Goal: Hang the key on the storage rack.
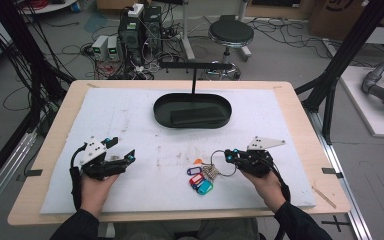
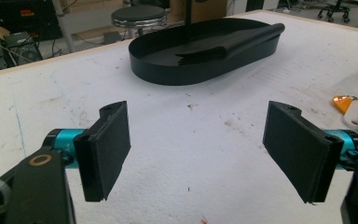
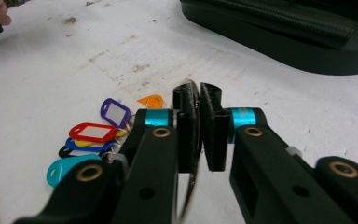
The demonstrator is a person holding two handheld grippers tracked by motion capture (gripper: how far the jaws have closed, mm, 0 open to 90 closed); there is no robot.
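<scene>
A bunch of coloured key tags [image 1: 199, 179] on a metal key ring [image 1: 219, 163] lies on the white mat, front right of centre. My right gripper [image 1: 228, 157] points left and is shut on the ring. In the right gripper view the ring wire [image 3: 194, 91] runs between the nearly touching pads of the right gripper [image 3: 199, 93], with the red tag [image 3: 93, 132], purple tag [image 3: 114, 112] and teal tag [image 3: 64, 169] lying to the left. My left gripper [image 1: 122, 149] rests at the front left, open and holding nothing. The left gripper [image 2: 205, 154] has its jaws wide apart over bare mat.
A black oval tray [image 1: 160, 107] with a dark flat piece inside sits at the back centre of the mat, and a black T-shaped stand [image 1: 194, 75] rises behind it. The tray [image 2: 168, 70] lies ahead of the left jaws. A stool [image 1: 230, 32] and cables stand beyond the table.
</scene>
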